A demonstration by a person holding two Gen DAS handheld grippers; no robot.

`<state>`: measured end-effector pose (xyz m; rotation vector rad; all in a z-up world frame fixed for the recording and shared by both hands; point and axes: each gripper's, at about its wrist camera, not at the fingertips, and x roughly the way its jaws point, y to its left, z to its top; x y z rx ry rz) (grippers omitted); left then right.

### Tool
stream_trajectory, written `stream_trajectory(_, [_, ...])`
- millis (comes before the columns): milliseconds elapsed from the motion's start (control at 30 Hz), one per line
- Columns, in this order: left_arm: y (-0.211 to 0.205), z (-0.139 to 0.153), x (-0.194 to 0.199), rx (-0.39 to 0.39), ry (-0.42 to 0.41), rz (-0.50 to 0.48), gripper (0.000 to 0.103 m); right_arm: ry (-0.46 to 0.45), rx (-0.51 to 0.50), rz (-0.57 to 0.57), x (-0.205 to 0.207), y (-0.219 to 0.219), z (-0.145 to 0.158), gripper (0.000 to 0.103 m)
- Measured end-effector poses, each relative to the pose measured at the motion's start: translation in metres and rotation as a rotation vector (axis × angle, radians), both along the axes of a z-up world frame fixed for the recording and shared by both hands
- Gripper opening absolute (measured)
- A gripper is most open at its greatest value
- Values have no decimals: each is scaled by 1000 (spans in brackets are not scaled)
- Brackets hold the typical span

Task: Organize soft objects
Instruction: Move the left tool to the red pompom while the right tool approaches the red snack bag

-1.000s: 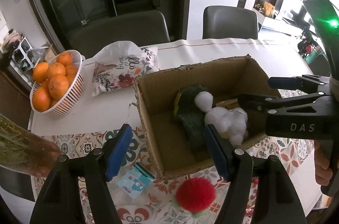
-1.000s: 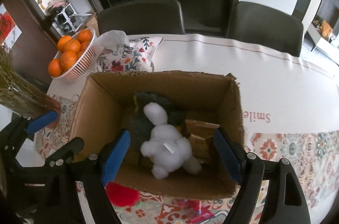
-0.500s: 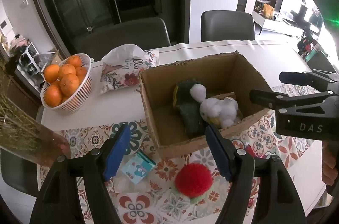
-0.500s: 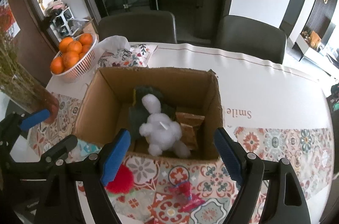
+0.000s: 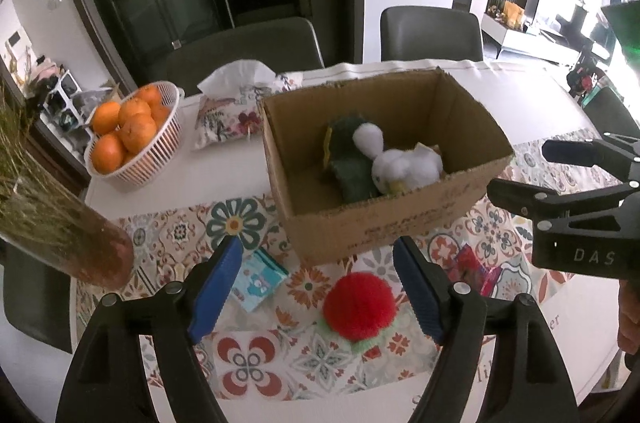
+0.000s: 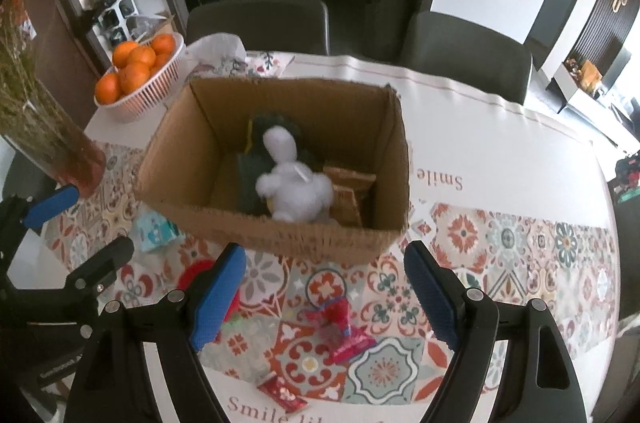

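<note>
An open cardboard box [image 5: 384, 231] [image 6: 280, 235] stands on the table. Inside lie a white plush toy [image 5: 400, 163] [image 6: 292, 183] and a dark green plush [image 5: 348, 167] [image 6: 256, 139]. A red fluffy pompom toy [image 5: 358, 305] lies on the patterned runner in front of the box, between my left gripper's fingers in the view; its edge shows in the right wrist view [image 6: 192, 273]. My left gripper [image 5: 318, 289] is open and empty above it. My right gripper [image 6: 322, 293] is open and empty, pulled back from the box.
A basket of oranges [image 5: 132, 139] and a floral tissue pouch [image 5: 232, 111] sit at the back left. A vase with dried grass [image 5: 60, 223] stands at left. A small blue packet [image 5: 260, 279] and red wrappers [image 6: 344, 331] lie on the runner. Chairs stand behind the table.
Both grippers have pulled back and up from the box, so the box looks smaller and farther. The white plush stays in the box. The red pompom now shows more fully.
</note>
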<state>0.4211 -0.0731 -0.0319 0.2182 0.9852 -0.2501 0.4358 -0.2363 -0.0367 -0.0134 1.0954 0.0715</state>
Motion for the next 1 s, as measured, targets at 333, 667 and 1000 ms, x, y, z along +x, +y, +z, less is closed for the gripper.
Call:
stream_trajectory(333, [1, -27, -5, -19, 91, 20, 78, 79, -21, 9, -12, 0, -24, 83])
stream_trajectory(667, [-5, -57, -5, -14, 178, 13, 78, 186, -42, 24, -16, -2, -55, 83])
stream_trajectory(1000, [-11, -85, -2, -18, 261, 7, 78, 288, -31, 39, -21, -7, -87, 83])
